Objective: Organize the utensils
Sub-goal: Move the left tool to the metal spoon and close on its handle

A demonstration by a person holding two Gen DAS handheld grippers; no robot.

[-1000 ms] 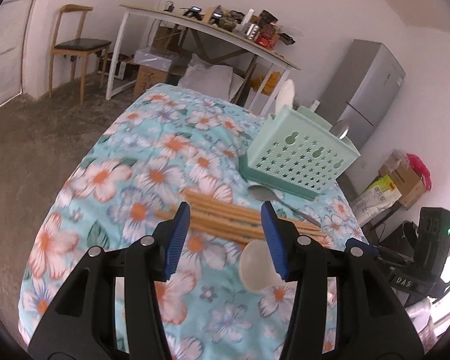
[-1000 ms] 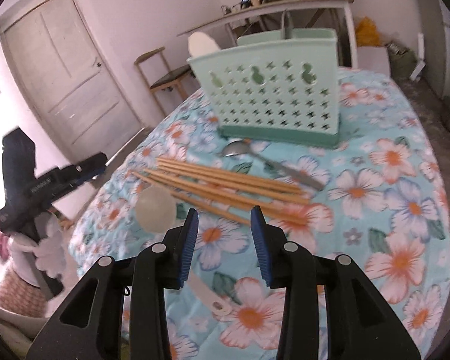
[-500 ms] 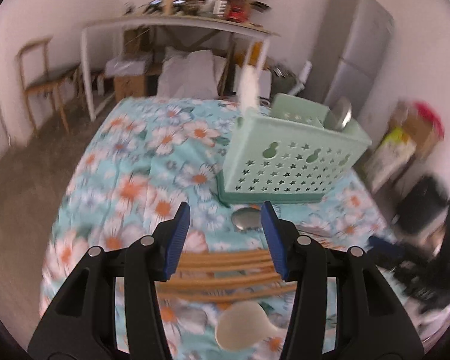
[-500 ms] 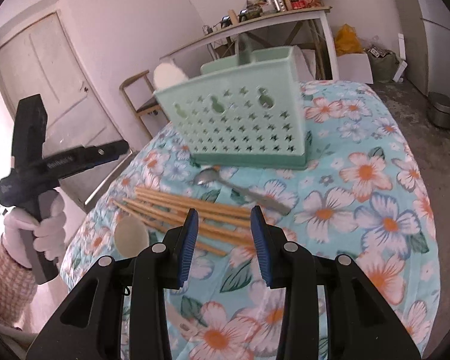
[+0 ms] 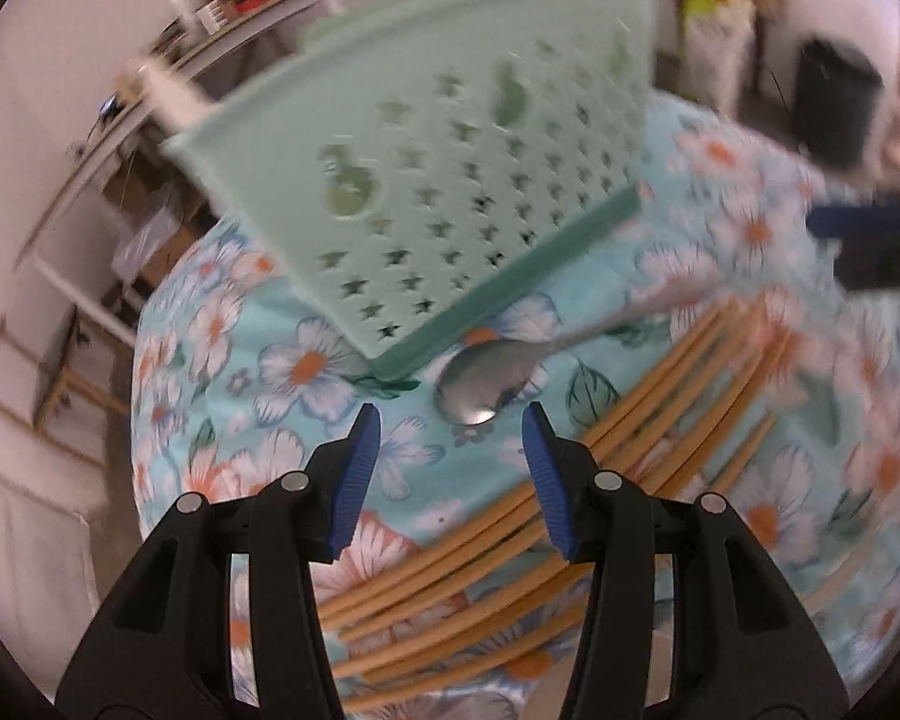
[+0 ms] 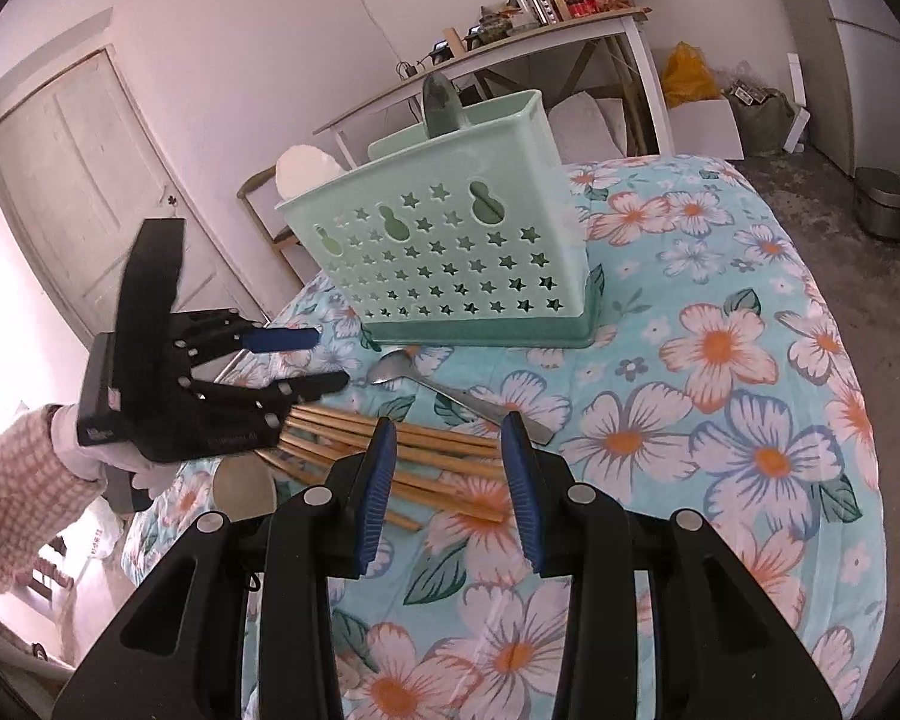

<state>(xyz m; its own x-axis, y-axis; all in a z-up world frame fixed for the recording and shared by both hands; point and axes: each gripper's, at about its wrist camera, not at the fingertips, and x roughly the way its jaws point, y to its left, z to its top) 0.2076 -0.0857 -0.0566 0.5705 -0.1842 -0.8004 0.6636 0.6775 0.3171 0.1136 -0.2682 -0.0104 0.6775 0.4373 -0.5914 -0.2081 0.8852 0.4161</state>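
The cloth (image 6: 720,360) over the table is turquoise, printed with large white flowers with orange centres, blue-outlined petals and dark green leaves. The utensil basket (image 6: 450,252) is pale mint green with a darker green base, its wall pierced by rows of star cutouts and a few gourd-shaped ones. The chopsticks (image 6: 426,462) are tan, bamboo-coloured. The metal spoon (image 6: 396,367) is shiny silver-grey; the ladle (image 6: 243,486) lying by the chopsticks is cream. The right tool (image 6: 450,474) is black with ribbed blue pads, and the left tool (image 5: 450,468) is the same black and blue. The sleeve (image 6: 6,504) is pink-and-white checked, the glove (image 6: 90,456) white.
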